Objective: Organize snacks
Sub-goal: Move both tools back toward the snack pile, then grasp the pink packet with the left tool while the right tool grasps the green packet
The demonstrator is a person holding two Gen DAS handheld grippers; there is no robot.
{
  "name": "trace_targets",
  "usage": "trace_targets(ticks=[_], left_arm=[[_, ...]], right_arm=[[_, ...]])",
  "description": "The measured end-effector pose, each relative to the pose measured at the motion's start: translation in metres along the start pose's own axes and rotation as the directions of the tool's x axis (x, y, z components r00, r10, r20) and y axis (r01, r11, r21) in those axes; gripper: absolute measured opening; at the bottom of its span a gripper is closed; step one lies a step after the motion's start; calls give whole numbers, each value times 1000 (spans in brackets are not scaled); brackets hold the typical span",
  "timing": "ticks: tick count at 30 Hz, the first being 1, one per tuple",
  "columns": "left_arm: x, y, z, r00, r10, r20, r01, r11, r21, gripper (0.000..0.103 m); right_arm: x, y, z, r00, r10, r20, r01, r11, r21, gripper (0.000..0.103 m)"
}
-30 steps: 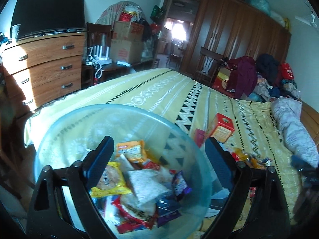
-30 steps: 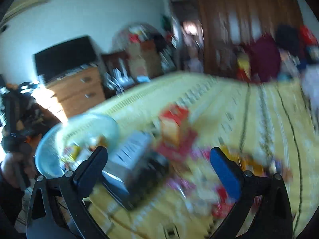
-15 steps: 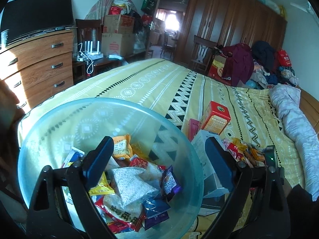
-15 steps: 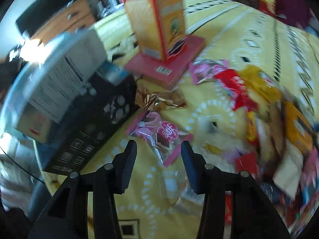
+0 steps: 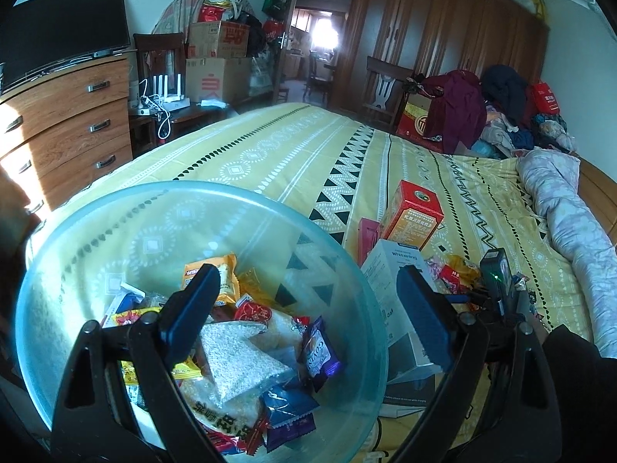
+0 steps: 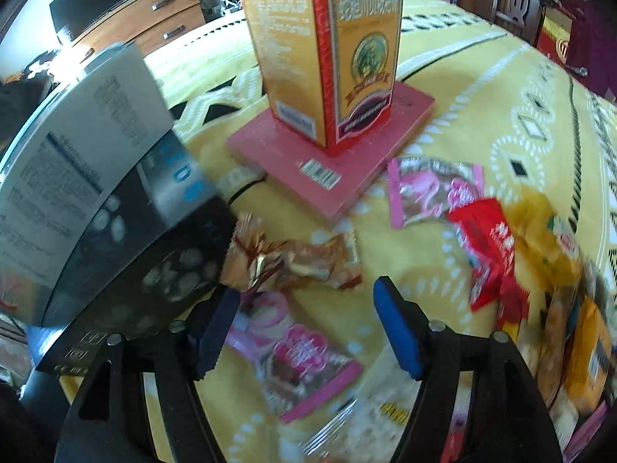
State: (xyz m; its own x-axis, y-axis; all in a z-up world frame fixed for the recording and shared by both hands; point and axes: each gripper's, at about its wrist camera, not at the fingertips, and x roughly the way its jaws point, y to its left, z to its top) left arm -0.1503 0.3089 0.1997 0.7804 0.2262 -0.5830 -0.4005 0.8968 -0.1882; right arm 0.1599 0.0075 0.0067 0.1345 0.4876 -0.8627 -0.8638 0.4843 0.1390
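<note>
A clear blue bowl [image 5: 115,227] holds several snack packets [image 5: 239,355]. My left gripper [image 5: 308,316] hangs open and empty above it. My right gripper [image 6: 304,332] is open, low over the bed, with a pink snack packet [image 6: 304,362] lying between its fingers. A gold-wrapped snack [image 6: 297,262] lies just beyond. More loose packets [image 6: 493,243] are scattered to the right. The right gripper's body shows in the left wrist view [image 5: 497,281].
A red and orange carton [image 6: 327,54] stands on a flat pink box [image 6: 339,146] on the yellow bedsheet [image 5: 293,154]. A grey and black box [image 6: 96,193] lies between bowl and snacks. A dresser [image 5: 69,123] stands to the left, a rolled quilt [image 5: 570,231] to the right.
My right gripper has dropped low over the loose snacks and moved forward, and its jaws have opened wider around the pink packet. My left gripper has stayed open over the bowl.
</note>
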Motion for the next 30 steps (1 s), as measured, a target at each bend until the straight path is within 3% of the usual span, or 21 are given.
trace_targets(ticks=[4,5,6,12,19,22,24,27,28,30], left_arm=[[4,-7,-1,1000,-8,-16,8,1000,14,93],[4,-10,-1,1000,-13,-17,14,1000,20,93],[5,-13,-1,1000,-15,-18,16,1000,25,93],[5,-19,-1,999,-42,-29,42,999,17,93],[-5,-32,-3,993,-115,-19,115,993,16,93],[-9,-47,-8,985,-171,-33,172,984,38,93],[-13,-63,-14,975,-215,-53,219,973,76,93],[-10,-93,-29,949,-290,-125,306,941,145,94],[-7,-106,-36,936,-314,-161,339,926,165,93],[2,-135,-55,883,-386,-266,440,879,185,93]], right_arm=[[9,4,5,999,8,32,-6,999,-50,76],[16,6,6,1000,10,24,-8,998,-65,70],[22,7,4,1000,8,10,-7,997,-70,57],[22,3,-15,1000,20,3,-20,1000,-2,50],[-26,38,-95,985,137,-104,-137,991,1,50],[-52,46,-130,983,118,-144,-120,993,-5,50],[-82,46,-144,995,55,-85,-56,998,-9,56],[-147,35,-158,993,18,117,-31,994,106,75],[-159,29,-162,987,-7,159,-17,989,150,77],[-181,13,-179,978,-59,199,7,967,254,79]])
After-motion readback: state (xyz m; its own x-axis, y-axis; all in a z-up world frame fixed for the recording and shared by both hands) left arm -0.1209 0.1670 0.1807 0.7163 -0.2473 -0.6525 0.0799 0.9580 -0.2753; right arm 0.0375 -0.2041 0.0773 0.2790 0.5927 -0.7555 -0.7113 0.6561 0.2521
